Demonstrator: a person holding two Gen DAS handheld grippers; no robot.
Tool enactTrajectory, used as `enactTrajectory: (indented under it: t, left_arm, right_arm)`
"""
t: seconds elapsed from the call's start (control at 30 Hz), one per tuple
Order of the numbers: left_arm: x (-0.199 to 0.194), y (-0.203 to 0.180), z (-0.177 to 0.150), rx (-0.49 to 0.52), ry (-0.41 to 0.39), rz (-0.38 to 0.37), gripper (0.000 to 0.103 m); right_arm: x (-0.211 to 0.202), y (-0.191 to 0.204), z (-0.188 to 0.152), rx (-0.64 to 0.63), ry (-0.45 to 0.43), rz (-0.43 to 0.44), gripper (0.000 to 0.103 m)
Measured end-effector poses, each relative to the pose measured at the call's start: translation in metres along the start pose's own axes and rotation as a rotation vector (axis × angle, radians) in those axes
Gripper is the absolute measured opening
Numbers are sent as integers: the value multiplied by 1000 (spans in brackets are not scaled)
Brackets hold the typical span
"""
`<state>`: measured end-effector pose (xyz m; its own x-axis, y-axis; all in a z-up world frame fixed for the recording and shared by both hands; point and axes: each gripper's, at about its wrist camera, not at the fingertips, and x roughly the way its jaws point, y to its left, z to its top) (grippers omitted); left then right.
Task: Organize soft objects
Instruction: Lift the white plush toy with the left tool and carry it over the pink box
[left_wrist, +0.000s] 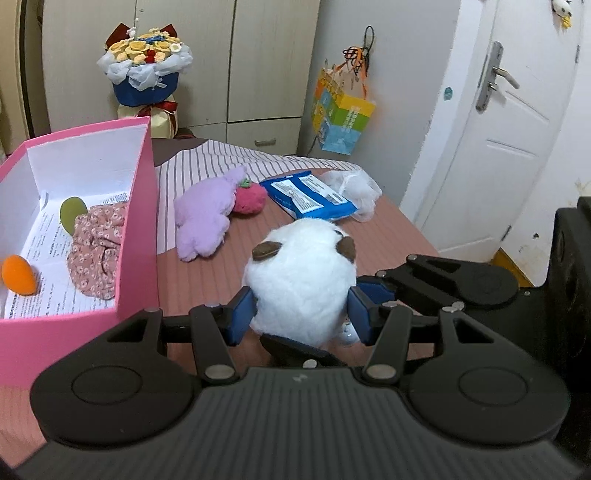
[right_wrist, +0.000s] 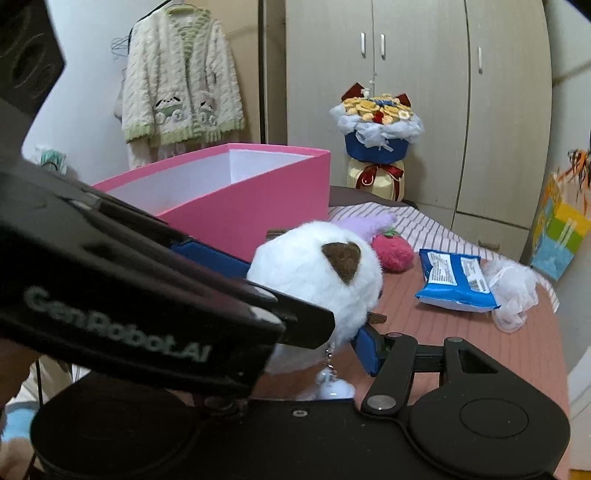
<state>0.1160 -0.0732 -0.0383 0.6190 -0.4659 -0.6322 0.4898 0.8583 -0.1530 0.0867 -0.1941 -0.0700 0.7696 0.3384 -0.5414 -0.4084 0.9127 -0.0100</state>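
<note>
My left gripper (left_wrist: 301, 312) is shut on a round white plush toy (left_wrist: 303, 275) with brown ears, its blue pads pressing both sides. The plush also shows in the right wrist view (right_wrist: 314, 284), with a keychain hanging below it. The left gripper's black body crosses the right wrist view and hides the right gripper's left finger; only the right blue finger (right_wrist: 369, 350) shows, beside the plush. A pink box (left_wrist: 136, 206) at the left holds a floral cloth (left_wrist: 96, 251), an orange soft item (left_wrist: 16, 275) and a green one (left_wrist: 72, 212). A purple plush (left_wrist: 207, 214) and a red strawberry plush (left_wrist: 251, 199) lie on the table.
A blue snack packet (left_wrist: 308, 197) and a white mesh puff (left_wrist: 356, 190) lie at the table's far right. A flower bouquet (left_wrist: 146, 70) stands behind the box. A colourful bag (left_wrist: 340, 114) hangs on the wall. A door (left_wrist: 509, 129) is at the right.
</note>
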Motion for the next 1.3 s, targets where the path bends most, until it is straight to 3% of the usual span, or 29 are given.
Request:
enactTrajectory:
  t: [0.47, 0.73, 1.07, 1.3]
  left_arm:
    - [-46, 3, -11, 9, 109, -41, 54]
    - [-93, 10, -18, 1, 144, -55, 54]
    - [-145, 39, -11, -59, 139, -56, 55]
    - [-173, 62, 9, -84, 55, -13, 55]
  right_arm:
    - [-36, 32, 3, -58, 66, 66, 64]
    - [-57, 57, 15, -60, 113, 137, 64]
    - [-68, 83, 44, 1, 125, 271, 64]
    - [-61, 99, 78, -18, 83, 320, 64]
